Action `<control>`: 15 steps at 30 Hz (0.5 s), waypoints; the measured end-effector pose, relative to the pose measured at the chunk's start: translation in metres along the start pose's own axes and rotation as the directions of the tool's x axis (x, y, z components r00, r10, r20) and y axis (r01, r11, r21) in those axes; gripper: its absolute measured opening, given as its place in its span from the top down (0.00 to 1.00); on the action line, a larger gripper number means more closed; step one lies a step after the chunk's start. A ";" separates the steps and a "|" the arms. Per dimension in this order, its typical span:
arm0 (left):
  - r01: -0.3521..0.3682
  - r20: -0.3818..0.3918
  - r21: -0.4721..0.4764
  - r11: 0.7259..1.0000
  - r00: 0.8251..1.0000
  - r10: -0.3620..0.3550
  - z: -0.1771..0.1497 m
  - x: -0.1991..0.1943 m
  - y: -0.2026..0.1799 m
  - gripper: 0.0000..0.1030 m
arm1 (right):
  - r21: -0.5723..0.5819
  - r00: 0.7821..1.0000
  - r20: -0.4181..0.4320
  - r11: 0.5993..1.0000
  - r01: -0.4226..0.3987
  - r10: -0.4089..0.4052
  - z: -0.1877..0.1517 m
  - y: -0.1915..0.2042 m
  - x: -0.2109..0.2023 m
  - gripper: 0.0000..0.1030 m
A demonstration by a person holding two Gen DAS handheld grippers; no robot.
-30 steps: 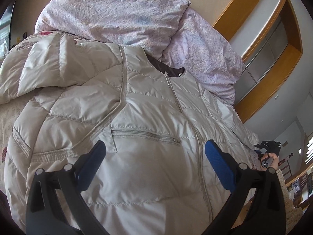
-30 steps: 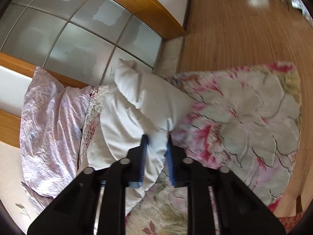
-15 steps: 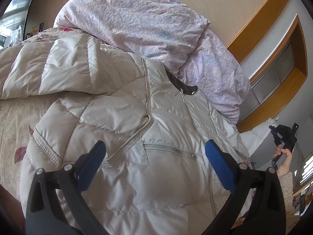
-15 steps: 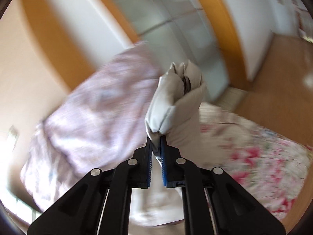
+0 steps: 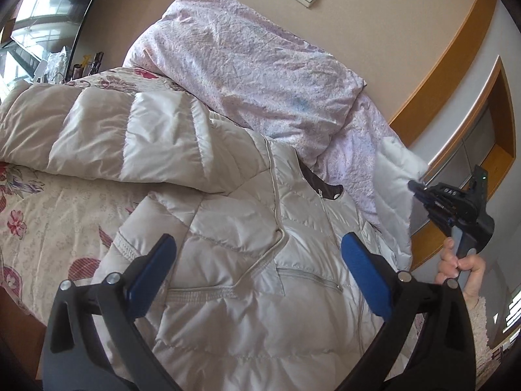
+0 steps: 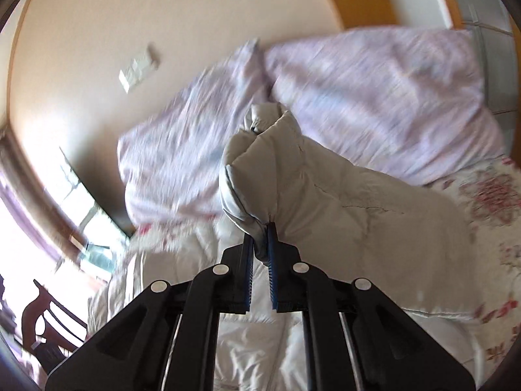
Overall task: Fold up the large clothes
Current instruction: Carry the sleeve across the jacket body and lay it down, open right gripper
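A: The right gripper (image 6: 260, 247) is clenched on the cuff end of the puffer jacket's sleeve (image 6: 260, 169); its blue pads pinch the padded fabric, which bulges out past them. The left gripper (image 5: 259, 260) hangs released over the jacket's front, nothing between its pads.

B: And the puffer jacket (image 5: 247, 260) itself?

A: It lies front up on the floral bedspread (image 5: 39, 215), zip closed, collar far, the other sleeve (image 5: 107, 140) stretched out to the left. It looks light, soft and springy, with a slick shell, so a shallow pinch could slide off; seams, cuffs and hem look like the surest holds.

B: Anything in the way?

A: The lilac pillows (image 5: 254, 68) sit just beyond the collar, touching the shoulder, and could catch the lifted sleeve.
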State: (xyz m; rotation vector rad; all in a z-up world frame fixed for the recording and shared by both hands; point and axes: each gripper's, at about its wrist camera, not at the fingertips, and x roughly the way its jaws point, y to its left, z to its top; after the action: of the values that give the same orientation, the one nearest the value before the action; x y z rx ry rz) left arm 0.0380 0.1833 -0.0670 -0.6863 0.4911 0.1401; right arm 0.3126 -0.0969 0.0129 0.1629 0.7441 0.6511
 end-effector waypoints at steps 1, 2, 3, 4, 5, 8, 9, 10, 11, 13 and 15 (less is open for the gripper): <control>-0.002 0.008 -0.004 1.000 1.000 0.002 0.000 -0.002 0.002 0.02 | -0.021 0.999 -0.042 1.000 0.006 -0.007 -0.009 0.005 0.014 0.92; -0.007 0.015 -0.007 1.000 1.000 0.007 0.001 -0.004 0.004 0.02 | -0.050 0.995 -0.098 0.999 0.016 -0.021 -0.021 0.010 0.033 0.92; -0.012 0.022 -0.009 1.000 1.000 0.012 0.001 -0.007 0.005 0.02 | -0.083 0.988 -0.146 0.996 0.031 -0.043 -0.032 0.017 0.047 0.92; -0.016 0.033 -0.010 1.000 0.999 0.016 0.002 -0.009 0.007 0.02 | -0.130 0.978 -0.195 0.990 0.054 -0.079 -0.046 0.023 0.062 0.92; -0.022 0.038 -0.012 1.000 0.999 0.023 0.002 -0.012 0.009 0.02 | -0.169 0.967 -0.229 0.983 0.073 -0.111 -0.056 0.027 0.072 0.92; -0.046 0.038 -0.020 0.999 0.998 0.047 0.006 -0.017 0.018 0.02 | -0.296 0.927 -0.305 0.947 0.124 -0.217 -0.085 0.038 0.091 0.89; -0.047 0.039 -0.027 0.999 0.998 0.048 0.008 -0.018 0.021 0.02 | -0.332 0.924 -0.300 0.934 0.133 -0.238 -0.090 0.043 0.088 0.87; -0.045 0.041 -0.042 0.998 0.998 0.046 0.009 -0.020 0.027 0.02 | -0.373 0.921 -0.293 0.918 0.137 -0.256 -0.092 0.047 0.082 0.85; -0.040 0.043 -0.058 0.998 0.998 0.042 0.011 -0.022 0.033 0.02 | -0.387 0.921 -0.297 0.913 0.127 -0.254 -0.094 0.051 0.078 0.75; -0.027 0.050 -0.097 0.995 0.998 0.032 0.015 -0.025 0.045 0.02 | -0.368 0.932 -0.307 0.927 0.068 -0.190 -0.089 0.055 0.065 0.41; -0.028 0.070 -0.132 0.991 0.997 0.038 0.018 -0.030 0.057 0.02 | -0.325 0.957 -0.267 0.946 0.021 -0.113 -0.080 0.057 0.051 0.31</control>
State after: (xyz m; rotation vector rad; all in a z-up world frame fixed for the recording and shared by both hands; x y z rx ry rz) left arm 0.0026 0.2392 -0.0736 -0.7990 0.4261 0.2292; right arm 0.2591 -0.0274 -0.0544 -0.2588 0.9028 0.7285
